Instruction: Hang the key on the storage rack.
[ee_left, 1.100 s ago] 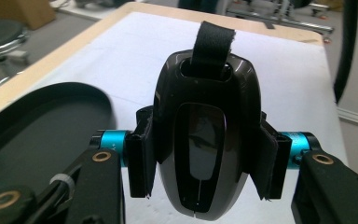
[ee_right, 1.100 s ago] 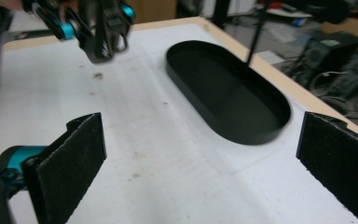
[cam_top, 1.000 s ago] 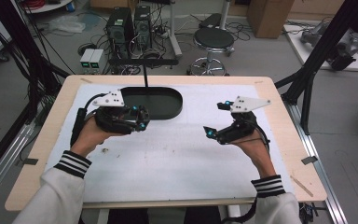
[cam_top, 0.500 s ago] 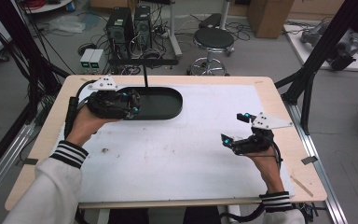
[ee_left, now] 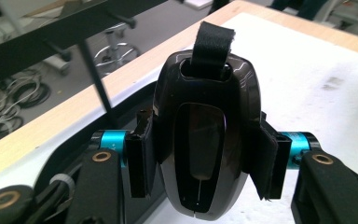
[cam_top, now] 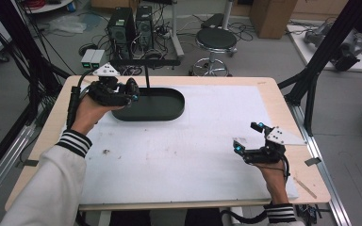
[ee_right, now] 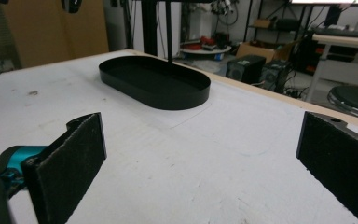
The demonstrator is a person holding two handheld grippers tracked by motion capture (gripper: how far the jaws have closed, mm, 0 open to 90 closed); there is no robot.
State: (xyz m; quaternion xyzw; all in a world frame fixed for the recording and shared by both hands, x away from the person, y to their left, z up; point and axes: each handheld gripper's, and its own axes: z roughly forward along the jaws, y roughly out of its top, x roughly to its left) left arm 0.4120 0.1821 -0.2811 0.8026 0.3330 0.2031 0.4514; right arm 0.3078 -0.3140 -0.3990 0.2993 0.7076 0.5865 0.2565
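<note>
Left hand-held gripper (cam_top: 133,92) is clamped on a glossy black key fob (ee_left: 204,135), both pads bearing on its flanks, with a black fabric strap (ee_left: 210,41) projecting from its far end. In the high view this gripper hangs over the left end of the oval black tray (cam_top: 162,106), which sits near the bench's (cam_top: 52,141) far edge toward the far-left corner. Right hand-held gripper (cam_top: 250,139) is near the bench's near-right corner, jaws spread wide and holding nothing.

Handling judgement: the fob appears light and rigid, with a smooth, curved shell likely to slip under a loose grip. Hold across the widest mid-section. The strap is limp and offers poor control.
</note>
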